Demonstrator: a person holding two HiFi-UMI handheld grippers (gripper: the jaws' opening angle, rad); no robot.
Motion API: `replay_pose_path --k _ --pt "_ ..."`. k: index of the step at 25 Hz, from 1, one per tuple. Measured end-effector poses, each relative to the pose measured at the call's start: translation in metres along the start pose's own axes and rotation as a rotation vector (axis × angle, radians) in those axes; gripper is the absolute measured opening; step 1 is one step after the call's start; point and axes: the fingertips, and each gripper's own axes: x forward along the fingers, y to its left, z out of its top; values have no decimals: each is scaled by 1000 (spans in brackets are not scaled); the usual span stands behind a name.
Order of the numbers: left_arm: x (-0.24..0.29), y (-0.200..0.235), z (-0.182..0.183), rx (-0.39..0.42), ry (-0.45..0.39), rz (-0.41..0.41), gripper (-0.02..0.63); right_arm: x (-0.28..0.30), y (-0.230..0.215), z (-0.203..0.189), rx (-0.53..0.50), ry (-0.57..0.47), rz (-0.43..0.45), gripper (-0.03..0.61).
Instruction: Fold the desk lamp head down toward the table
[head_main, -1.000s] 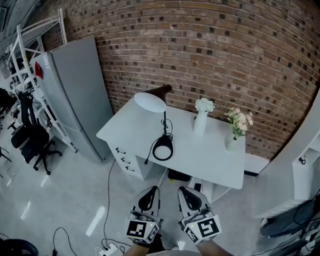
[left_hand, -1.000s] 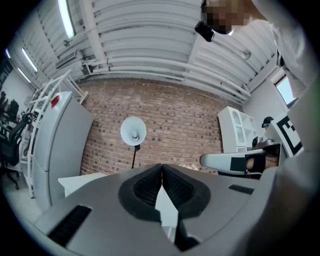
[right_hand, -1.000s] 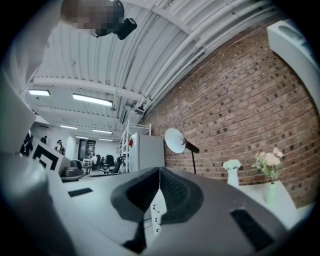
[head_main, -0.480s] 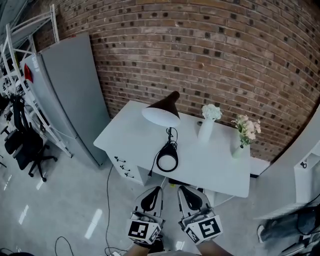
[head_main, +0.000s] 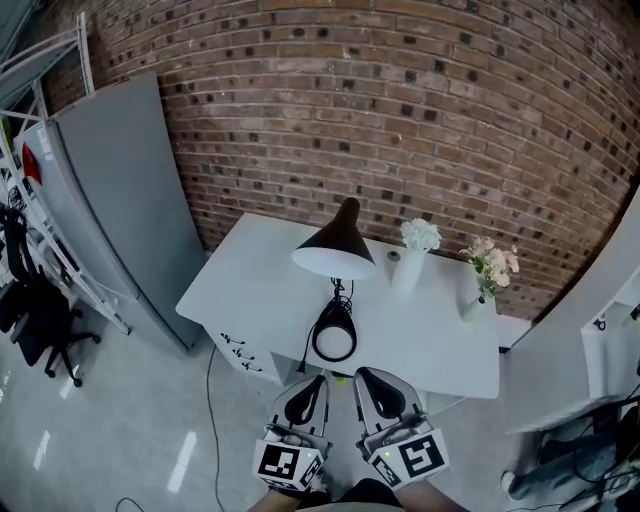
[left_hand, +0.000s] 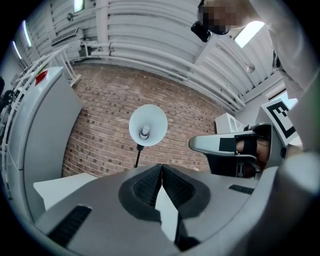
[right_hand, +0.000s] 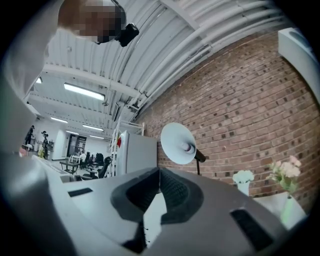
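The desk lamp head (head_main: 335, 243), a black cone with a white inside, sits on a thin stem above the smooth white table (head_main: 250, 285). Its tip points to the brick wall (head_main: 420, 110) and its mouth tilts down toward the grippers. The left gripper (head_main: 308, 385) and right gripper (head_main: 368, 383) hover before the table, ribbed jaws pressed together and empty.

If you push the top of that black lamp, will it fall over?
Probably not easily: the desk lamp stands on a wide round base lying flat on the table. Its big shade sits high on a thin stem, though, so a hard sideways shove might rock it or tip it.
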Motion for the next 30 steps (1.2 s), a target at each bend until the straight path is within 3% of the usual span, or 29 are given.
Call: replay_pose_path --k 6,10,17,30 --pt "13 13 1 -7 -3 12 8 23 -17 34 78 -29 4 17" --pt "20 16 5 -6 -18 20 8 37 -19 67 26 -64 23 17" --pt "35 16 10 -14 -21 9 8 61 -26 90 -15 -66 39 17" --pt "41 10 -1 -49 4 -26 8 91 -64 146 -136 -113 -42 17"
